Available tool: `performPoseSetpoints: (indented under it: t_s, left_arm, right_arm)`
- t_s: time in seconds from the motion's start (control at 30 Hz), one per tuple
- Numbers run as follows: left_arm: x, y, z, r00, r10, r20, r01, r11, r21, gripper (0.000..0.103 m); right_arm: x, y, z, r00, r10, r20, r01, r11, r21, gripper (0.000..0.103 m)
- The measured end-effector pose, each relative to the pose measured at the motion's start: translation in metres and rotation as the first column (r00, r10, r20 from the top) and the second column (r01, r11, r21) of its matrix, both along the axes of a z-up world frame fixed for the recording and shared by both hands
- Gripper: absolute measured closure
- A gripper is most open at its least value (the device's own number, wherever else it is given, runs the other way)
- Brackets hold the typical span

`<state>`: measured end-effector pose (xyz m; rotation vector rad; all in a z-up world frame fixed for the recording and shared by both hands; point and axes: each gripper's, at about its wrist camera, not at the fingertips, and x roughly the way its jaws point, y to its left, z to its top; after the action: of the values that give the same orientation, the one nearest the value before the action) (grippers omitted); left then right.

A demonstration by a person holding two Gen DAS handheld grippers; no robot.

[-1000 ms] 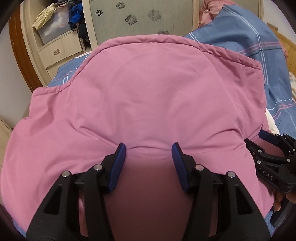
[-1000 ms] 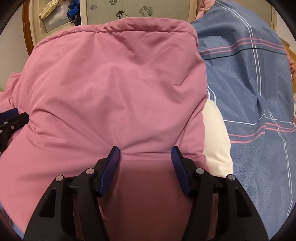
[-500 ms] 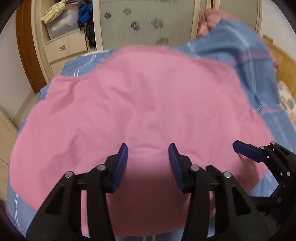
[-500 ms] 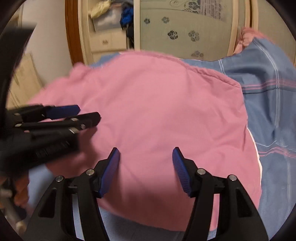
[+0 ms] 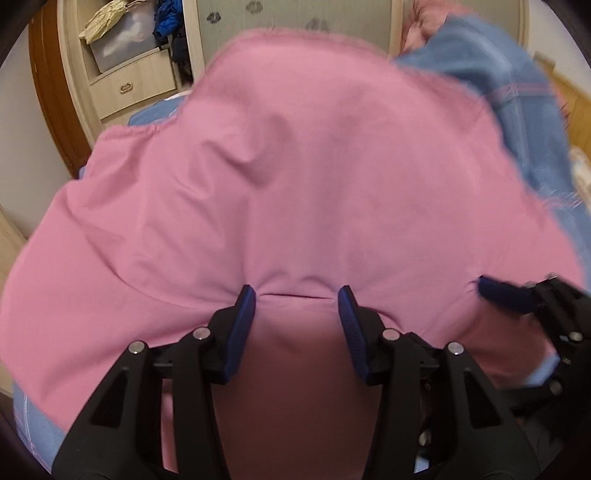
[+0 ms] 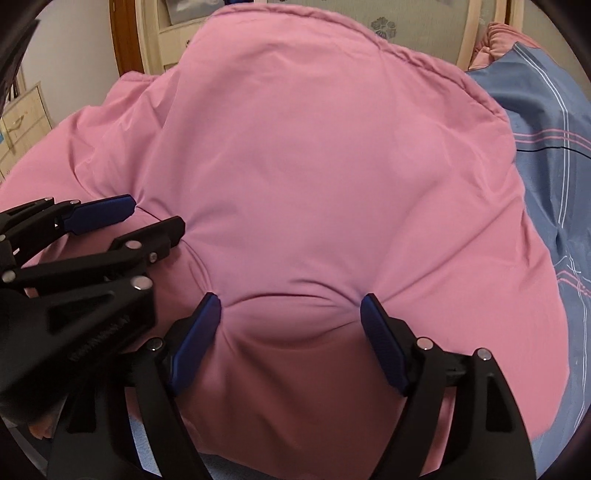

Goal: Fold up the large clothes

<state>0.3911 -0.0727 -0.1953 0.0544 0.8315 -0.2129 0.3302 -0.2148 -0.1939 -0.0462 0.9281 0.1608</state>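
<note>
A puffy pink garment [image 5: 314, 177] lies spread on the bed and fills both views. My left gripper [image 5: 296, 295] is shut on a bunched fold of it, and creases run out from both blue pads. In the right wrist view that gripper [image 6: 155, 218] reaches in from the left, lying against the pink garment [image 6: 314, 166]. My right gripper [image 6: 290, 304] has its jaws opening, with a bulging fold still between the pads and creases gathering at each one. One of its fingertips [image 5: 495, 291] shows at the right edge of the left wrist view.
A blue plaid bed cover [image 6: 554, 129] lies under and to the right of the garment. Behind the bed stand a cream wardrobe with drawers [image 5: 129, 85], a patterned panel [image 6: 384, 26] and a brown door frame [image 5: 51, 92]. A pink pillow [image 6: 495, 40] sits at the back right.
The pink garment has come down from its raised drape and spread over the bed. The two grippers have drawn close together. The right gripper's jaws stand wider than before.
</note>
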Motion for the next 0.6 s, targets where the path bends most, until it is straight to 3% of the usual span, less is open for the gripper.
performPoseSetpoints:
  t_s: [0.07,0.13,0.17,0.27,0.4,0.5,0.53,0.6]
  left_arm:
    - [-0.014,0.016,0.031,0.996,0.004,0.085,0.001,0.998,-0.059,0.055]
    - [-0.024,0.033,0.057,0.979,0.054,0.199,-0.051,0.999,-0.019,0.043]
    - [-0.021,0.044,0.064,0.974,0.078,0.211,-0.077,0.997,-0.015,0.041]
    - [0.003,0.084,0.061,0.977,0.171,0.127,-0.163,0.984,-0.066,0.043]
    - [0.022,0.124,0.032,0.958,0.283,0.037,-0.282,0.959,-0.036,0.045]
    - [0.028,0.141,-0.001,0.95,0.308,-0.043,-0.309,0.95,-0.036,0.045]
    - [0.028,0.141,-0.006,0.951,0.308,-0.038,-0.309,0.951,-0.017,0.045]
    - [0.026,0.133,-0.014,0.95,0.312,-0.018,-0.311,0.95,0.031,0.045]
  right_arm:
    - [-0.008,-0.016,0.024,1.0,0.004,0.027,-0.007,0.994,0.108,0.026]
    - [-0.012,-0.027,0.055,0.991,-0.024,0.128,0.004,0.988,0.152,0.026]
    - [-0.008,-0.027,0.067,0.986,-0.035,0.162,0.011,0.989,0.147,0.026]
    - [0.021,-0.017,0.09,0.983,-0.002,0.185,-0.025,0.989,0.144,0.035]
    - [0.079,0.01,0.089,0.985,0.048,0.167,-0.07,0.989,0.129,0.042]
    - [0.1,0.042,0.062,0.992,0.049,0.117,-0.043,0.998,-0.052,0.042]
    - [0.117,0.039,0.04,0.998,0.047,0.049,-0.046,0.999,-0.021,0.041]
    - [0.125,0.033,0.02,1.0,0.022,0.022,-0.023,0.999,0.033,0.038]
